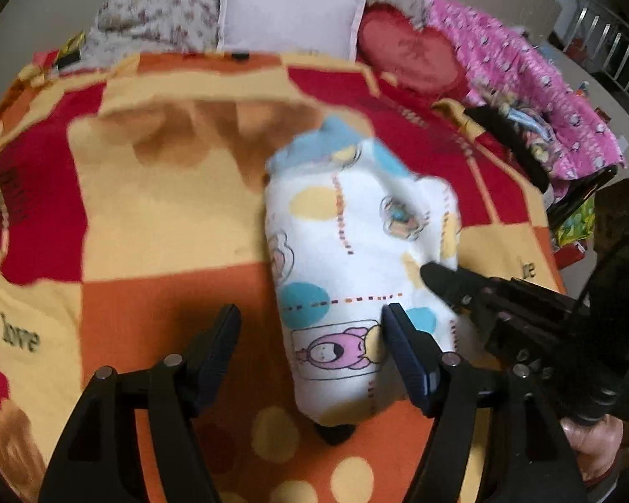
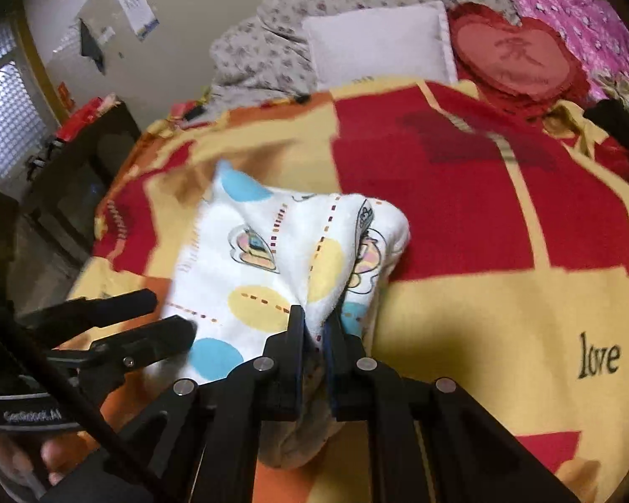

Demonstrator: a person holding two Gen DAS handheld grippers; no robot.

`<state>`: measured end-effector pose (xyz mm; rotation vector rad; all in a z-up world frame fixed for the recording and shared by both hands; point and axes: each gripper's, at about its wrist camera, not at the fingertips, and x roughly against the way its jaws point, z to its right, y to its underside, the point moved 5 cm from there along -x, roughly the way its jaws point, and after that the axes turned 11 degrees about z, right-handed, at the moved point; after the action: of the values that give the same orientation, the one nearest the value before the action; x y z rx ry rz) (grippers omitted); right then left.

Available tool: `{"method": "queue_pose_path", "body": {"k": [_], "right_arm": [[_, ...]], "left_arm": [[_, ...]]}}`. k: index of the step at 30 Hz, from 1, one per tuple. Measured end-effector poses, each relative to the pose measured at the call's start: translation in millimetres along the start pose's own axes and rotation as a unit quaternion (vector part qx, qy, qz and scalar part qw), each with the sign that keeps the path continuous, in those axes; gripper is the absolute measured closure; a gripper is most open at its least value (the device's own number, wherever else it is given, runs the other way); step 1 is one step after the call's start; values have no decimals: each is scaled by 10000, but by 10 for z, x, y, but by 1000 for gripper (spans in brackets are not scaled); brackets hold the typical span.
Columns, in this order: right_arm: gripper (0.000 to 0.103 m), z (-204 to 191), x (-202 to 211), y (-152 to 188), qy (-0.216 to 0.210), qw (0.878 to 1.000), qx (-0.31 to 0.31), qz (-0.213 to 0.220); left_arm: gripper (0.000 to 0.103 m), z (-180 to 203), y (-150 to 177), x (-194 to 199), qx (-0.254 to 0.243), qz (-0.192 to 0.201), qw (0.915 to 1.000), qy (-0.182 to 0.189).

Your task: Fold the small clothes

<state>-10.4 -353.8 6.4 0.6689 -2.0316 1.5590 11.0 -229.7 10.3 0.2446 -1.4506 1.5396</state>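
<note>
Black fingers of the left claw [image 1: 310,327] fill the bottom of the left wrist view, spread wide apart with nothing between them; its right finger lies against the near end of the small white garment [image 1: 356,260], while its left finger hovers over bare orange blanket. That garment, white with blue and yellow dots, dashed lines and little cartoon figures, lies bunched and partly folded on the checked blanket [image 1: 155,193] that covers the bed, roughly midway between the bed's side edges and closer to the foot than to the head. From the right wrist view, the right claw [image 2: 314,327] is pinched tight on a raised fold of the same cloth, the fabric squeezed between its two fingers and pulled up into a ridge. Seen from the left, that right claw reaches in across the garment's right side, its tip resting on the cloth. At the head of the bed a white pillow [image 2: 381,48] leans beside a red heart-shaped cushion [image 2: 520,56], with a grey flowered quilt [image 2: 272,29] heaped behind them and a pink patterned cover [image 1: 536,79] along the bed's right edge. Both views are somewhat motion-blurred.
</note>
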Motion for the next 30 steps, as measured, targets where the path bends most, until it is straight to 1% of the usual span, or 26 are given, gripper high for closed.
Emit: {"method": "queue_pose_path", "body": {"k": [2,5,6,8,10,12,14,15,16,17,18,19,21,22,23,25,26,29,30], "right_arm": [[94,75,-16,8,-144,9995,-287,19],[92,188,87,-55,-558,9947,-863,74],[90,178,132,-91,-614,9939,-903,143],[90,67,247,-195,-634,9948,-705,360],[90,-71,298,-293,-599,9961,-470,450],[90,-134,308,-369,-563,9961,-389,554],[90,-189,248,-430,-752,9949,-449,504],[90,-212,238,-438,-742,9953,-421,461],[89,-229,256,-458,-641,9961,-328,512],[87,-227,299,-494,-498,9963,-257,653],[82,-214,341,-518,-385,9959,-253,781],[79,-223,361,-541,-382,9952,-242,870],[79,-287,296,-525,-639,9953,-165,707],[79,-318,201,-493,-739,9958,-129,520],[79,-316,101,-460,-734,9965,-115,390],[79,-201,-88,-410,-459,9986,-178,210],[79,-112,-163,-375,-396,9987,-286,127],[82,91,-311,-297,-510,9964,-669,79],[84,137,-350,-277,-632,9947,-801,90]], "left_arm": [[30,-16,-4,-13,-15,28,10000,-4],[30,-24,7,-11,-100,64,9999,-56],[30,-27,15,-11,-98,64,9999,-68],[30,-36,24,-20,-78,52,9999,-89],[30,-36,25,-24,-64,55,9999,-92],[30,-31,31,-35,-79,48,9999,-88],[30,-18,38,-40,-124,57,9998,-128],[30,-9,40,-38,-149,62,9998,-141],[30,-4,36,-38,-181,69,9997,-146],[29,-1,30,-48,-180,62,9997,-140],[29,-5,25,-58,-163,41,9998,-130],[29,-7,24,-66,-153,30,9998,-129],[27,5,19,-76,-153,33,9998,-143],[26,4,17,-84,-159,30,9997,-167],[26,4,19,-86,-155,28,9997,-178],[25,11,25,-98,-152,11,9997,-172],[23,17,25,-106,-158,9,9997,-180],[18,7,7,-145,-145,17,9996,-227],[17,0,5,-151,-127,15,9997,-230]]}}
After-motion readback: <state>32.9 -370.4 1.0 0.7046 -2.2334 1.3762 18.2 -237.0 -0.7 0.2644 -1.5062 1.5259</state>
